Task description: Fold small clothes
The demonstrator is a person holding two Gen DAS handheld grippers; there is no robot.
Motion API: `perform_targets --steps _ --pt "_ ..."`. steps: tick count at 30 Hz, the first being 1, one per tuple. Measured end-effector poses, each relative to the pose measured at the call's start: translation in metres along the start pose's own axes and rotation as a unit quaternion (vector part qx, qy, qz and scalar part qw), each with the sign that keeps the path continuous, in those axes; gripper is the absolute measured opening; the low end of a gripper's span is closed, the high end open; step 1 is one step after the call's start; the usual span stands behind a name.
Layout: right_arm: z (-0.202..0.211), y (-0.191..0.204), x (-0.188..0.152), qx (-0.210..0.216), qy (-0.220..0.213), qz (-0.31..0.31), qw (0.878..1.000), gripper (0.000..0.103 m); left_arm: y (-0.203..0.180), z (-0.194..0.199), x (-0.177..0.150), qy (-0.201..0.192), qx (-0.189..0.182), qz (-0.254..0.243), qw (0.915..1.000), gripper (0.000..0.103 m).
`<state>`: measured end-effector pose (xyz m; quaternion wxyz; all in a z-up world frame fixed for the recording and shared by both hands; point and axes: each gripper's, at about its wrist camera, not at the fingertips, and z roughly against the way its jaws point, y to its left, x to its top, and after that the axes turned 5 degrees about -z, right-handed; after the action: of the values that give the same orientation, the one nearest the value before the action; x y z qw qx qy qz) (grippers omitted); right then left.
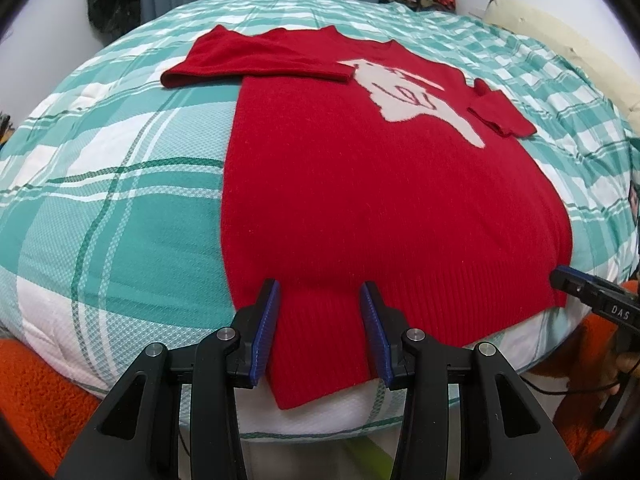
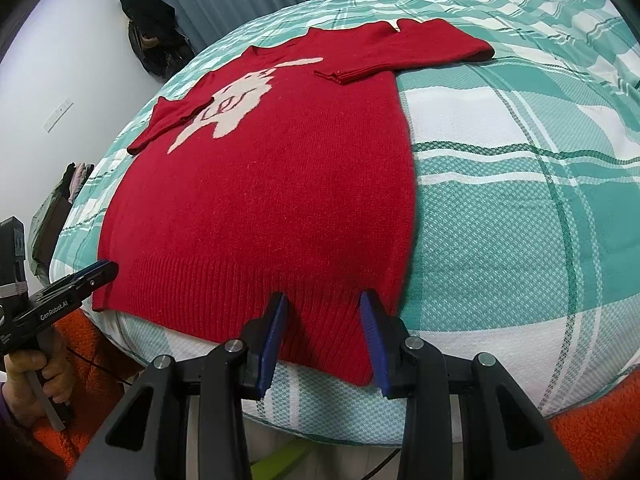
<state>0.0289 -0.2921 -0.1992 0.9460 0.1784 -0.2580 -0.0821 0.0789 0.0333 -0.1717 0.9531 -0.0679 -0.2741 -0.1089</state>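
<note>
A small red knit sweater [image 1: 360, 184] with a white figure on its chest lies flat on the bed, both sleeves folded in across the chest. It also shows in the right wrist view [image 2: 272, 200]. My left gripper [image 1: 320, 296] is open, its blue pads either side of the ribbed hem near the sweater's left corner. My right gripper [image 2: 324, 308] is open, its jaws straddling the hem near the right corner. The right gripper also shows in the left wrist view [image 1: 568, 280], and the left gripper in the right wrist view [image 2: 100, 272].
The bed has a teal and white plaid cover [image 1: 120, 208]. An orange fleece blanket [image 1: 40, 392] lies at the near edge. A cream pillow [image 1: 560, 36] is at the far right. Dark bags [image 2: 152, 36] and curtains stand by the wall.
</note>
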Motion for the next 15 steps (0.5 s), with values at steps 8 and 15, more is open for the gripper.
perform_targets --steps 8,15 --pt "0.009 -0.012 0.001 0.024 0.001 -0.031 0.999 0.037 0.008 0.025 0.003 -0.003 0.001 0.030 0.9996 0.061" --pt "0.061 -0.052 0.007 -0.052 -0.029 -0.141 0.988 0.042 0.061 0.069 -0.002 -0.088 0.114 0.128 0.9812 0.083"
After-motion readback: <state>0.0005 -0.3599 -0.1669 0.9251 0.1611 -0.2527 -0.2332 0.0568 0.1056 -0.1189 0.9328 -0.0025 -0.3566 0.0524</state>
